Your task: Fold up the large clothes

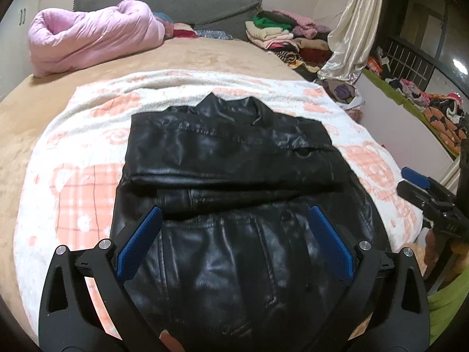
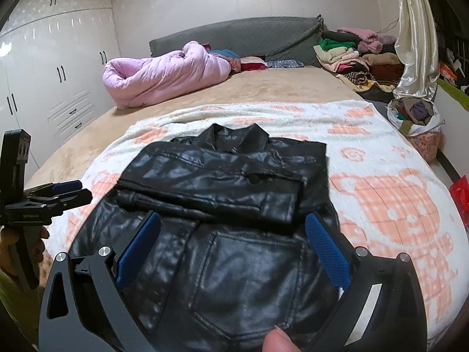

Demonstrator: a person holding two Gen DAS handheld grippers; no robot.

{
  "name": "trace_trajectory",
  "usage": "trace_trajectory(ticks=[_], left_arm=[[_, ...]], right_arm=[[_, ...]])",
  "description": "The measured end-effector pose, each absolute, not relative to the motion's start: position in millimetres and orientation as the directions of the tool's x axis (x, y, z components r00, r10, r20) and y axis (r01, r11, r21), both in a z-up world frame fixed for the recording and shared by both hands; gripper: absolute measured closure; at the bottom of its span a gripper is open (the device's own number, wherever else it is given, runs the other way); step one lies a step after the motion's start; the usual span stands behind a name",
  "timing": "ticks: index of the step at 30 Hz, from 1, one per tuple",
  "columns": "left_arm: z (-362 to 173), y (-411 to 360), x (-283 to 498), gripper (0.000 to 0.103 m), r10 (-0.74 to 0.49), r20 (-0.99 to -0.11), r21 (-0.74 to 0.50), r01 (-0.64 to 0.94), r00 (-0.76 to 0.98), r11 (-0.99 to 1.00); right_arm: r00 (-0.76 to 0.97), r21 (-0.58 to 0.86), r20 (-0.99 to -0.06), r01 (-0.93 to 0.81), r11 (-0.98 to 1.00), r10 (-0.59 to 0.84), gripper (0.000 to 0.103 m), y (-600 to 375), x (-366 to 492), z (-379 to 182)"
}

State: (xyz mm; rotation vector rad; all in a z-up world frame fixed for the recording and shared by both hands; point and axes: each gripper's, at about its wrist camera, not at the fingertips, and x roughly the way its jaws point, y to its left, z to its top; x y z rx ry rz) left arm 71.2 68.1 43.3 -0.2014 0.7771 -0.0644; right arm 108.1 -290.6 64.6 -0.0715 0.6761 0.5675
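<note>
A black leather jacket (image 1: 228,158) lies flat on a white and pink bear-print blanket (image 1: 76,176), collar at the far end, both sleeves folded across its middle. It also shows in the right wrist view (image 2: 222,205). My left gripper (image 1: 234,214) is open and empty, hovering over the jacket's near hem. My right gripper (image 2: 233,220) is open and empty over the jacket's lower part, near a stitched pocket. The right gripper shows at the right edge of the left wrist view (image 1: 422,187). The left gripper shows at the left edge of the right wrist view (image 2: 67,190).
The blanket covers a tan bed (image 2: 263,88). A rolled pink quilt (image 2: 164,73) lies at the far left by the grey headboard (image 2: 240,38). Stacks of folded clothes (image 2: 354,55) sit at the far right. A cream curtain (image 2: 416,35) hangs right; white wardrobes (image 2: 55,58) stand left.
</note>
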Motion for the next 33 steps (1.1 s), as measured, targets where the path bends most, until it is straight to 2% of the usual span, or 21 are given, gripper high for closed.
trace_trajectory(ticks=[13,22,29,31,33], left_arm=[[0.4,88.3,38.8,0.01,-0.059,-0.786,-0.171,-0.125,0.615,0.977],[-16.9,109.3,14.2,0.009,-0.019,-0.821,-0.151,-0.185,0.571,0.971],[-28.5,132.2,-9.8,0.01,-0.053,-0.83,-0.213,-0.227,0.555,0.95],[-28.1,133.8,-14.0,0.014,-0.056,-0.828,-0.213,-0.221,0.558,0.952],[-29.1,136.2,-19.3,0.032,-0.071,-0.827,-0.23,-0.219,0.558,0.948]], right_arm=[[0.608,0.063,-0.686,-0.498,0.865,0.4,0.005,-323.7,87.9,29.2],[0.575,0.056,-0.729,-0.489,0.87,0.37,0.005,-340.5,80.4,8.8],[0.565,0.055,-0.744,-0.48,0.876,0.356,0.005,-352.3,73.6,1.8],[0.568,0.053,-0.743,-0.476,0.878,0.353,0.005,-355.2,72.4,2.3],[0.569,0.057,-0.742,-0.472,0.88,0.354,0.005,-358.7,71.4,2.8]])
